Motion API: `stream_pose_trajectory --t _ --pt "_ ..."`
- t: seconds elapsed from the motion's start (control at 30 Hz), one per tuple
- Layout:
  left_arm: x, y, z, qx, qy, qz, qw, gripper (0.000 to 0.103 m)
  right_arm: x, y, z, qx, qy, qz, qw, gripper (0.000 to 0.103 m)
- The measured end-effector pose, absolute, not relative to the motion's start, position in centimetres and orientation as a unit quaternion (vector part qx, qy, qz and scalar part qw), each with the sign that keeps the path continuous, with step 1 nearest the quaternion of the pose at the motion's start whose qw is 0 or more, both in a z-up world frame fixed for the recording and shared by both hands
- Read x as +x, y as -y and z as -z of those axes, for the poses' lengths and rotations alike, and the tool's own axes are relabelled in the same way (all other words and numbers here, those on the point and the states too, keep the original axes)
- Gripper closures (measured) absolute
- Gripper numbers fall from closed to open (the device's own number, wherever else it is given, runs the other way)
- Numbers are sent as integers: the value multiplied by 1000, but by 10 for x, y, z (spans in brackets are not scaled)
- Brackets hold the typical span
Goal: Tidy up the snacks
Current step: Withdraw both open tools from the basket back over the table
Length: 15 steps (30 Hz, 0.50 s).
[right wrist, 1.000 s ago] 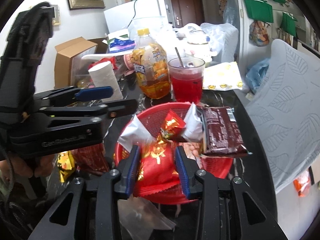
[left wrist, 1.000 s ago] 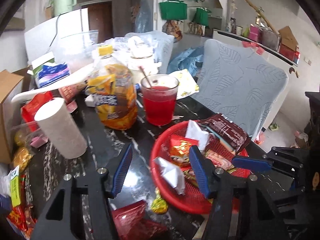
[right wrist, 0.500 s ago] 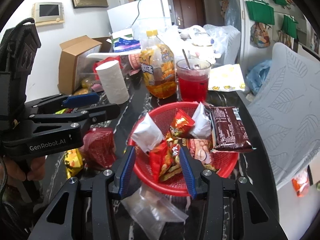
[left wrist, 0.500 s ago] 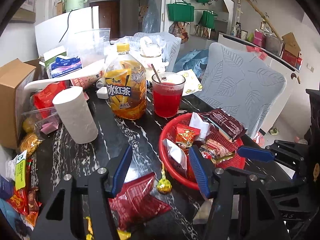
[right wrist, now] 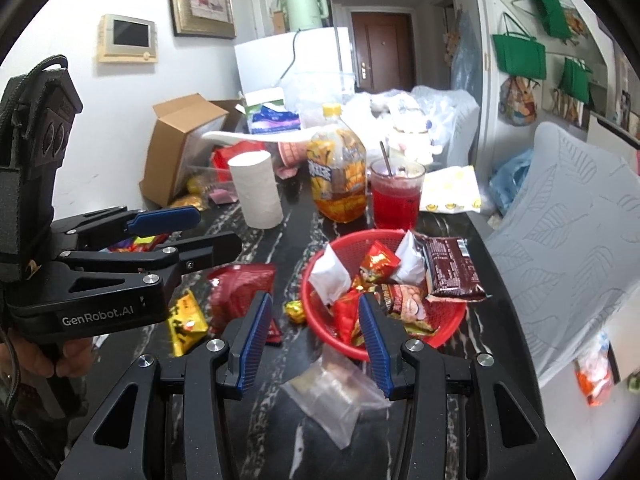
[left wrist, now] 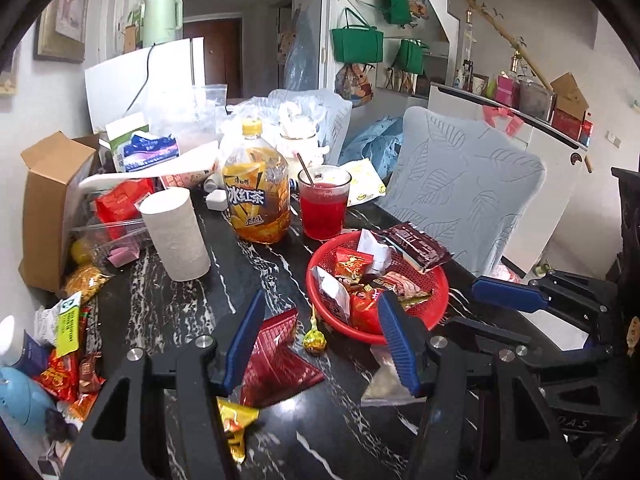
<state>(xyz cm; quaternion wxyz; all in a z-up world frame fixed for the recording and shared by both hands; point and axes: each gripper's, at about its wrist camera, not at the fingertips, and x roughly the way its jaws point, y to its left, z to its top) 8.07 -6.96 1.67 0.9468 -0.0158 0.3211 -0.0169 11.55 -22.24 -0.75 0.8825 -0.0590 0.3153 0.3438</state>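
Note:
A red basket (left wrist: 436, 300) (right wrist: 452, 320) on the black marble table holds several snack packets, among them a brown chocolate pack (right wrist: 452, 268) and a red packet (right wrist: 346, 316). My right gripper (right wrist: 314, 304) hangs open just short of the basket's near rim, nothing between its blue pads. My left gripper (left wrist: 320, 308) is open too, above a dark red packet (left wrist: 276, 356) and a gold-wrapped candy (left wrist: 315, 338) on the table. A yellow packet (left wrist: 234, 420) lies nearer me. Under the right gripper lies a clear plastic bag (right wrist: 336, 392).
Behind the basket stand a cup of red drink (left wrist: 324, 204), a tea bottle (left wrist: 256, 200) and a paper roll (left wrist: 176, 236). A cardboard box (left wrist: 52, 200) and more loose snacks (left wrist: 68, 360) crowd the left edge. A grey chair (left wrist: 460, 192) stands at the right.
Both grippers have drawn back and up from the basket. The right gripper let go of the red packet, which now lies in the basket, and its jaws stand wider.

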Motion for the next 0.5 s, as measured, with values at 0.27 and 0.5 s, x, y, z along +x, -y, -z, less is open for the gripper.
stream_pose_trajectory --t 0.27,0.5 --pt "42 82 -34 -4 -300 13 954 45 74 235 -10 -62 -287 -347 891 58" --pt "8 93 -37 -1 -292 15 956 45 40 247 -17 -63 -271 -349 895 58"
